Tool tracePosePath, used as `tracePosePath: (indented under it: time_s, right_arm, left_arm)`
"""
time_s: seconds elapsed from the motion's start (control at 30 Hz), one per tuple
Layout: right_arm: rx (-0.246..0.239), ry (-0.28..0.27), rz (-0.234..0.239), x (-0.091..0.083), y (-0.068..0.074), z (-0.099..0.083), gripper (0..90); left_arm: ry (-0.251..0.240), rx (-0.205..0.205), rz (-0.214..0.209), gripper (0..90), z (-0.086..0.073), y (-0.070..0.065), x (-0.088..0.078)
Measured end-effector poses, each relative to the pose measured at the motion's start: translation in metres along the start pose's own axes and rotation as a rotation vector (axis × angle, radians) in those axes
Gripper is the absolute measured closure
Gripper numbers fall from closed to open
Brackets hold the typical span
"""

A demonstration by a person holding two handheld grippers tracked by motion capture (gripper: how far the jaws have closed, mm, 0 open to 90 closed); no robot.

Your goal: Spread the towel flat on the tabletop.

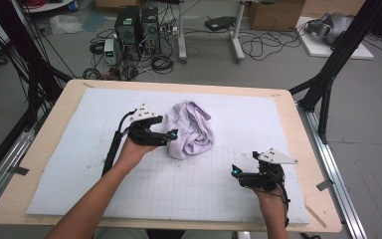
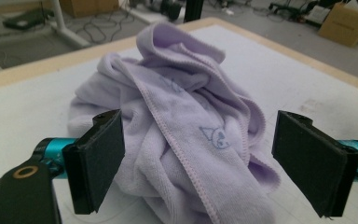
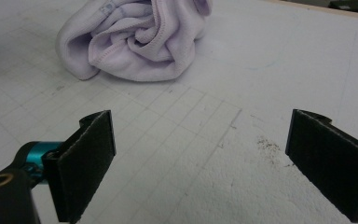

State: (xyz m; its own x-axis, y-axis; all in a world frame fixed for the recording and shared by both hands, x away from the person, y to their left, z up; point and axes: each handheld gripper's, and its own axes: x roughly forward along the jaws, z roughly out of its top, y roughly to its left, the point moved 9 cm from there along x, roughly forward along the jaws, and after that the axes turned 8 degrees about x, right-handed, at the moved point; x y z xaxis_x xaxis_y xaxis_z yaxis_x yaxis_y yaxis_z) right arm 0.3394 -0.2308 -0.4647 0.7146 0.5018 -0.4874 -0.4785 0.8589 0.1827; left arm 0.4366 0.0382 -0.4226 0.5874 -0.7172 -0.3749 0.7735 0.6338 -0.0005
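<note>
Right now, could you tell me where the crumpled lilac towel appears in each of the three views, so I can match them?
High view: lilac towel at table centre, by the open left gripper.
Left gripper view: centre, just beyond the open jaws.
Right gripper view: top left, far from the jaws.
Shared landmark: white gridded mat.

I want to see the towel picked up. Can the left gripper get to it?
Probably yes: the left gripper sits open right beside the crumpled purple towel, its jaws spread around a fold, with nothing in between.
</note>
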Motion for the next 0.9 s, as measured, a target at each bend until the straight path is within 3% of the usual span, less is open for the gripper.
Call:
tracePosePath:
  time_s: [0.03,0.07,0.13,0.23,0.27,0.4,0.47,0.53,0.63,0.67,0.7,0.73,0.9]
  right_arm:
    - [-0.003,-0.002,-0.003,0.0,-0.001,0.0,7.5]
    - [0.001,0.0,-0.002,-0.001,-0.001,-0.001,7.5]
    - [0.005,-0.001,-0.003,-0.001,-0.002,-0.001,7.5]
    - [0.011,-0.003,0.001,-0.001,-0.003,-0.001,7.5]
    - [0.012,-0.003,0.002,-0.001,-0.003,-0.001,7.5]
    - [0.013,0.0,0.009,0.001,-0.002,-0.001,7.5]
    - [0.016,0.003,0.01,0.001,-0.002,-0.002,7.5]
    - [0.013,0.001,0.01,0.002,-0.002,-0.001,7.5]
    - [0.019,0.007,0.012,0.002,-0.002,-0.002,7.5]
    - [0.019,0.007,0.012,0.002,-0.002,-0.002,7.5]
    - [0.023,0.006,0.013,0.002,-0.002,-0.002,7.5]
    - [0.025,0.004,0.015,0.002,-0.002,-0.002,7.5]
    - [0.038,-0.001,0.02,0.001,-0.002,-0.002,7.5]
  left_arm:
    - [0.044,-0.004,-0.005,17.8,-0.004,-0.001,0.01]
    - [0.044,-0.004,-0.005,17.8,-0.004,-0.001,0.01]
    - [0.11,0.024,0.009,18.5,-0.011,-0.002,0.023]
    - [0.134,0.027,0.016,19.0,-0.015,-0.004,0.03]
    - [0.173,0.041,0.042,19.4,-0.021,-0.004,0.037]
    - [0.223,0.057,0.044,21.5,-0.03,-0.007,0.047]
    - [0.224,0.053,0.024,23.9,-0.033,-0.009,0.049]
    - [0.227,0.05,0.017,34.8,-0.033,-0.008,0.049]
    - [0.231,0.012,-0.023,52.3,-0.035,-0.006,0.046]
    - [0.23,0.012,-0.028,52.3,-0.035,-0.005,0.045]
    - [0.206,0.038,-0.035,65.7,-0.031,-0.004,0.04]
    - [0.206,0.038,-0.035,71.7,-0.031,-0.004,0.04]
    - [0.123,0.003,-0.068,76.2,-0.022,-0.003,0.023]
